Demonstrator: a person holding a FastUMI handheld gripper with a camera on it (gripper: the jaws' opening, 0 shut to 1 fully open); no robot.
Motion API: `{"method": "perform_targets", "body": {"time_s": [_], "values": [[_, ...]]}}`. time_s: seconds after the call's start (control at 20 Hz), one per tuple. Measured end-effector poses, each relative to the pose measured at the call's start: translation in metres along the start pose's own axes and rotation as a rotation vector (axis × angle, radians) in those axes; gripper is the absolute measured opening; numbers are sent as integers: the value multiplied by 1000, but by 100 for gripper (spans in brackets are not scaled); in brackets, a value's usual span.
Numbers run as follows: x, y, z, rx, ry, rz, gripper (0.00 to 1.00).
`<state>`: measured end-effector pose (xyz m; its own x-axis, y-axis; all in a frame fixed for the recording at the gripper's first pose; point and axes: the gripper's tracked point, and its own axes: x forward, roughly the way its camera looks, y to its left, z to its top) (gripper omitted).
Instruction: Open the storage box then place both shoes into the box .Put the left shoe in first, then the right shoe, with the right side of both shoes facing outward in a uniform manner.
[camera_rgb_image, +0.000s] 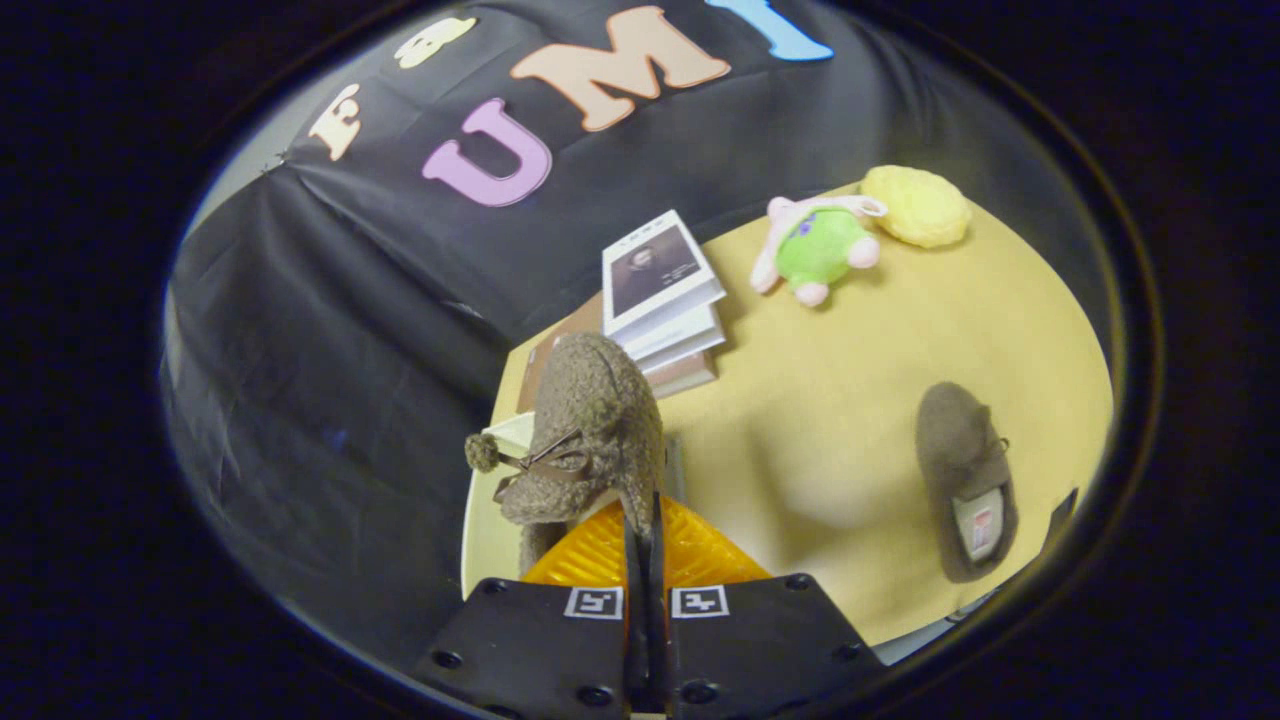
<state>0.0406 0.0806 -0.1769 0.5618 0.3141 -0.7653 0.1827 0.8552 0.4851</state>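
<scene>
Midway: first shoe in the grip, second shoe not yet touched.

The gripper (645, 530) has its fingers pressed nearly together, pinching the heel rim of a fuzzy brown shoe (590, 440) with a pompom lace, which hangs toe-forward just ahead of the fingers. Under this held shoe lies a pale edge, likely the storage box (487, 540), though I cannot tell whether its lid is open. The other shoe (965, 480) lies on the yellow table (830, 440), well apart from the held shoe, insole up. Beyond the held shoe sits a stack of books (665, 300); farther off, a green plush toy (815, 248) touches a yellow sponge (915, 205). Judged: lowering this shoe in remains, then the whole second shoe.
</scene>
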Motion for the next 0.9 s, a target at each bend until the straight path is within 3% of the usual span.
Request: {"method": "perform_targets", "body": {"time_s": [0.3,0.9], "values": [[40,63,-32,-63,63,40,4],[130,81,-101,-98,189,-99,4]]}}
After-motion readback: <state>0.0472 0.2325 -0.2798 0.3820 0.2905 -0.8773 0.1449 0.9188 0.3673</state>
